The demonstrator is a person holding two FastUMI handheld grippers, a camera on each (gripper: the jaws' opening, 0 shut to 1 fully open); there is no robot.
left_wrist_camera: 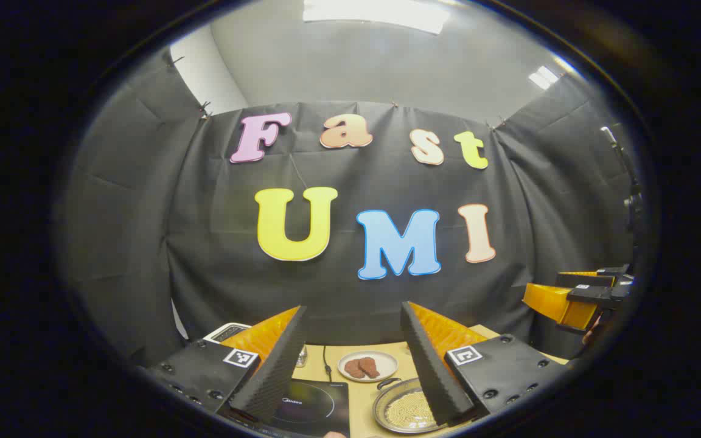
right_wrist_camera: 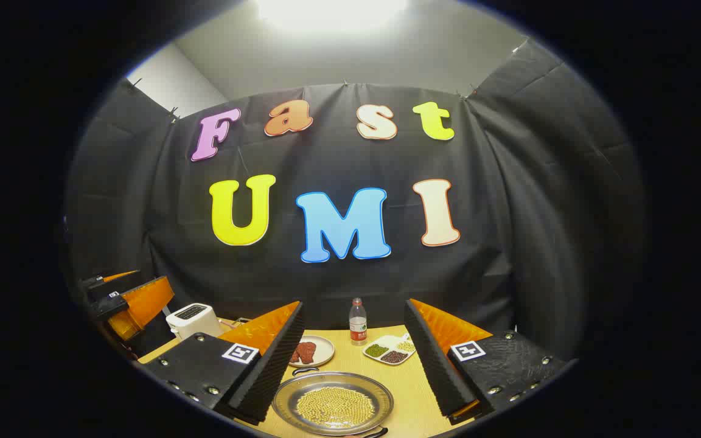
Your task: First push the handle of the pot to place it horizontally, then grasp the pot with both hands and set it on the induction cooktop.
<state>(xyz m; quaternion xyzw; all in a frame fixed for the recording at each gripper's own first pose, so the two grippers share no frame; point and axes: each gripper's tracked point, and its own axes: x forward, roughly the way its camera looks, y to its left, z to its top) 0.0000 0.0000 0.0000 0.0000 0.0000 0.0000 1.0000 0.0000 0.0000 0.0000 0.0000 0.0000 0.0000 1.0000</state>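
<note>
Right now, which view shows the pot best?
The right gripper view: the pot lies whole between the fingers, both handles visible. In the left gripper view the pot is partly hidden behind a finger.

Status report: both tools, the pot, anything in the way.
Left tool open, right tool open, both raised above the table. Pot of beans untouched, beside the cooktop. Plate of meat behind, off the path.
</note>
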